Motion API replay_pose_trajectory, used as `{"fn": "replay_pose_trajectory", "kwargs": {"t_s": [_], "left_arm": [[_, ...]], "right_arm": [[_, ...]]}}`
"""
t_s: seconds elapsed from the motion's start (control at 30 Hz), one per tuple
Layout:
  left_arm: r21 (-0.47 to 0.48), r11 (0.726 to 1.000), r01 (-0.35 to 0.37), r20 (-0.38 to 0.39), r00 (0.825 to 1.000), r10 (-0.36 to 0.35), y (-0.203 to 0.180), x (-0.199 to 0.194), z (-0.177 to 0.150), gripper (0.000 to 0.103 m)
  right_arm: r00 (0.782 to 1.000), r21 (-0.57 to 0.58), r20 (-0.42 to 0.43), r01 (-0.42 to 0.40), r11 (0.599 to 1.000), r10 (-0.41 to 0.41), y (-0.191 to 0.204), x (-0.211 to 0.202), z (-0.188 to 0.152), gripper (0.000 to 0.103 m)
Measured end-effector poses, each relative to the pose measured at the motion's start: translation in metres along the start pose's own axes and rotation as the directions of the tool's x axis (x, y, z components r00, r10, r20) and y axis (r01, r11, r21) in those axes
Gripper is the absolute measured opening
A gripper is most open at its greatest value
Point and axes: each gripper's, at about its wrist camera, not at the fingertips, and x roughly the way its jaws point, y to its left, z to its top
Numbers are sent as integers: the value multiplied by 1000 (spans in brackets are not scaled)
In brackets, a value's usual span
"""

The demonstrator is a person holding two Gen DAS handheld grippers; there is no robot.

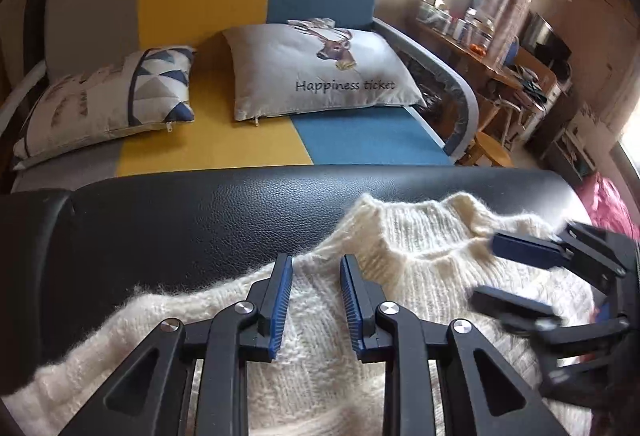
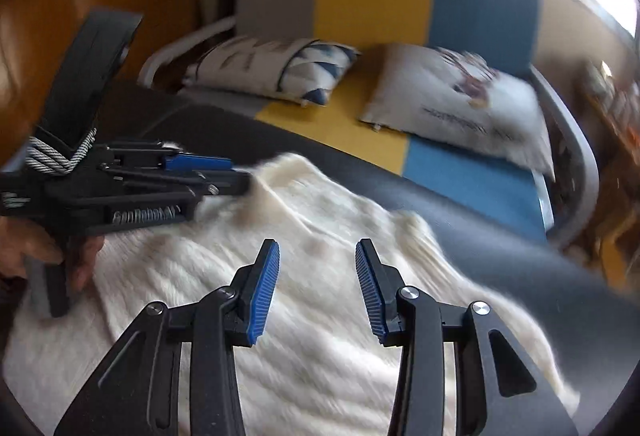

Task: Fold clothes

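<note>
A cream knit sweater [image 1: 424, 244] lies spread on a black leather surface [image 1: 200, 220], its collar toward the far edge. My left gripper [image 1: 316, 264] is open over the sweater's left shoulder edge, with nothing between its blue pads. To its right, my right gripper [image 1: 514, 276] is open beside the collar. In the right wrist view, the right gripper [image 2: 317, 248] hangs open over the sweater [image 2: 340, 211] near the collar. The left gripper [image 2: 236, 171] reaches in from the left, held by a hand [image 2: 80, 256].
Beyond the leather surface [image 2: 480, 248] stands a grey, yellow and blue sofa [image 1: 248, 139] with two pillows [image 1: 320, 67]. At the right are a cluttered wooden table [image 1: 480, 47] and a stool [image 1: 490, 149]. A pink cloth [image 1: 608, 203] lies at the surface's right end.
</note>
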Motion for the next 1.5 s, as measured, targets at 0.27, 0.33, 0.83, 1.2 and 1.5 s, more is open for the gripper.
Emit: {"fn": "replay_pose_trajectory", "kwargs": {"t_s": [0.27, 0.33, 0.83, 1.2, 1.5], "left_arm": [[-89, 996, 3, 44, 999, 0, 16, -1, -6, 20], [-87, 996, 9, 43, 999, -5, 14, -1, -6, 20], [-101, 994, 41, 59, 998, -35, 10, -25, -10, 24], [-55, 998, -11, -13, 1000, 10, 6, -68, -76, 25], [-131, 990, 50, 72, 997, -41, -2, -130, -87, 25]], "right_arm": [[989, -44, -59, 132, 990, -135, 13, 36, 14, 43], [989, 26, -67, 133, 991, -131, 1, 33, 9, 43], [998, 112, -10, 69, 991, -68, -25, -37, -14, 44], [984, 302, -125, 162, 939, -130, -65, -128, -157, 45], [991, 459, 14, 115, 881, -136, -60, -182, -182, 45]]}}
